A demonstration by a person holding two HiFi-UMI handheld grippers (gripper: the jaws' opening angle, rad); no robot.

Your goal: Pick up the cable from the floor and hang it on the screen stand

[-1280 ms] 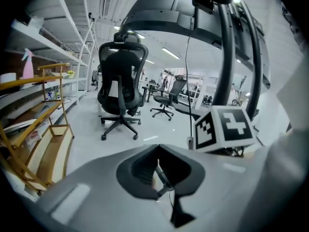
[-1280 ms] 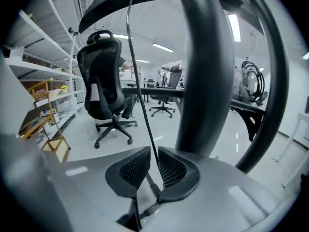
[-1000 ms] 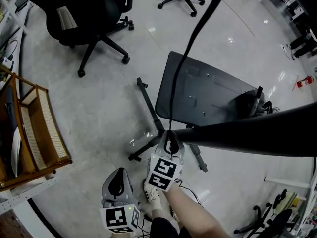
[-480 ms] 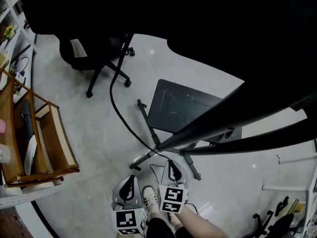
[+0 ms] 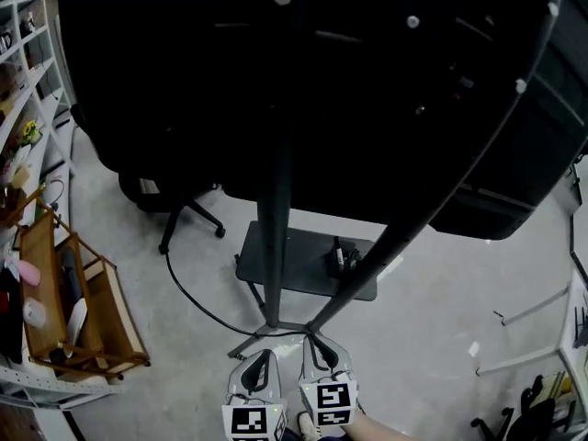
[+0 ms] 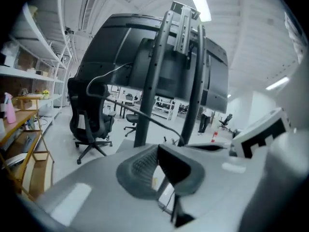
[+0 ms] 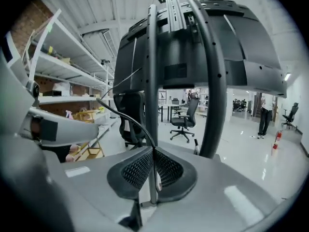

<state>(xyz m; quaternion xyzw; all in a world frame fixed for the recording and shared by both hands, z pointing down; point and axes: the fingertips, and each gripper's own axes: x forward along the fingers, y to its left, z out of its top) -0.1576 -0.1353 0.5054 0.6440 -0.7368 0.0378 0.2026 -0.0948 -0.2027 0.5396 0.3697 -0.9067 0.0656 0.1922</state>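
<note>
The black cable (image 5: 184, 292) curves over the floor from the left towards my right gripper (image 5: 322, 349), low in the head view. In the right gripper view the right gripper (image 7: 153, 159) is shut on the cable (image 7: 123, 112), which rises up and to the left from between the pads. The screen stand (image 5: 274, 237) stands just ahead, its two poles carrying a big black screen (image 5: 303, 81) over a dark base plate (image 5: 276, 274). My left gripper (image 5: 260, 367) sits beside the right one. In its own view the left gripper (image 6: 157, 162) is open with nothing between the jaws, and the cable (image 6: 145, 117) crosses in front.
A black office chair (image 5: 175, 209) stands behind the stand to the left. A wooden rack (image 5: 83, 310) and shelves with small items line the left side. A white rail (image 5: 524, 338) lies on the floor at the right. More chairs (image 7: 186, 117) stand further off.
The view has swung up, so the screen now fills the top. Both grippers have come together low in front of the stand's base, with the right one holding the cable throughout.
</note>
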